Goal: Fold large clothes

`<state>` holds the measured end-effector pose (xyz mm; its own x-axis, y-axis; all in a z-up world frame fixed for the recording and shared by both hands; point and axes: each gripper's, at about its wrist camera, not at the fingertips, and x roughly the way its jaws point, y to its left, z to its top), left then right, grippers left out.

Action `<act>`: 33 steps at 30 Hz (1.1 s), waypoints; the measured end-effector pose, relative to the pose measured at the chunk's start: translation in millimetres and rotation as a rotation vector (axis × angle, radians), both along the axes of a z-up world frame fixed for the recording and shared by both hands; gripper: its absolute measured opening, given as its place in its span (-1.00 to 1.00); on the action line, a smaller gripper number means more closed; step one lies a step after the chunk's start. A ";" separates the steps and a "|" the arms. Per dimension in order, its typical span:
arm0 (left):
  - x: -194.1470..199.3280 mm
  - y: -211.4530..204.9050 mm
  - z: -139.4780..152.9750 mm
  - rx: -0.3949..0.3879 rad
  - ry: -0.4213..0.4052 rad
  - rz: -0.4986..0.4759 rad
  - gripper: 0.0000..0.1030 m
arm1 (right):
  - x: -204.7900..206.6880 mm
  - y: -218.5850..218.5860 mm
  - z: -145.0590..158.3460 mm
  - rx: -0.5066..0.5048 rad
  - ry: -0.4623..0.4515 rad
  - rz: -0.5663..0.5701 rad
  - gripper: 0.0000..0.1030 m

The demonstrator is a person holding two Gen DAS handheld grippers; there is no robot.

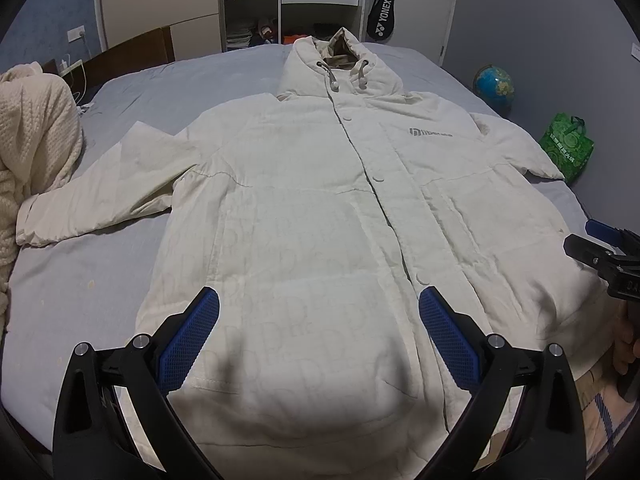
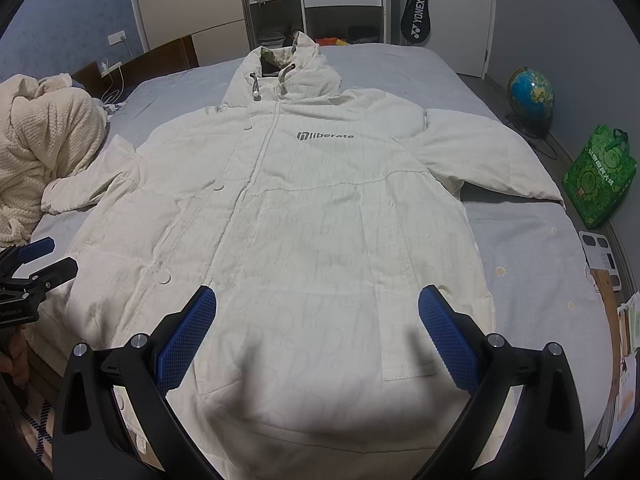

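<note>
A large cream hooded jacket [image 1: 312,208] lies flat and face up on the grey bed [image 1: 160,80], hood at the far end, both sleeves spread out; it also shows in the right wrist view [image 2: 312,216]. My left gripper [image 1: 318,320] is open and empty, hovering above the jacket's lower left half near the hem. My right gripper [image 2: 316,320] is open and empty above the lower right half. Each gripper appears at the edge of the other's view: the right gripper [image 1: 592,246] and the left gripper [image 2: 44,256].
A cream knitted blanket [image 1: 32,140] is heaped at the bed's left side. A globe [image 2: 530,94] and a green bag [image 2: 600,176] stand on the floor to the right. Shelves, drawers and a racket bag [image 1: 380,12] line the far wall.
</note>
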<state>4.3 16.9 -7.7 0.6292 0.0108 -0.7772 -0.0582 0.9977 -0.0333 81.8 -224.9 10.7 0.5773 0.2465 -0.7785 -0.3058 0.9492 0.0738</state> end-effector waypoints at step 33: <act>0.0 2.1 -2.4 0.000 0.008 0.006 0.87 | 0.1 0.4 -2.2 -0.003 0.006 0.000 0.88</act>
<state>4.3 19.0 -10.1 0.6226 0.0143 -0.7824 -0.0645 0.9974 -0.0331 81.9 -224.5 8.6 0.5729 0.2439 -0.7825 -0.3051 0.9496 0.0727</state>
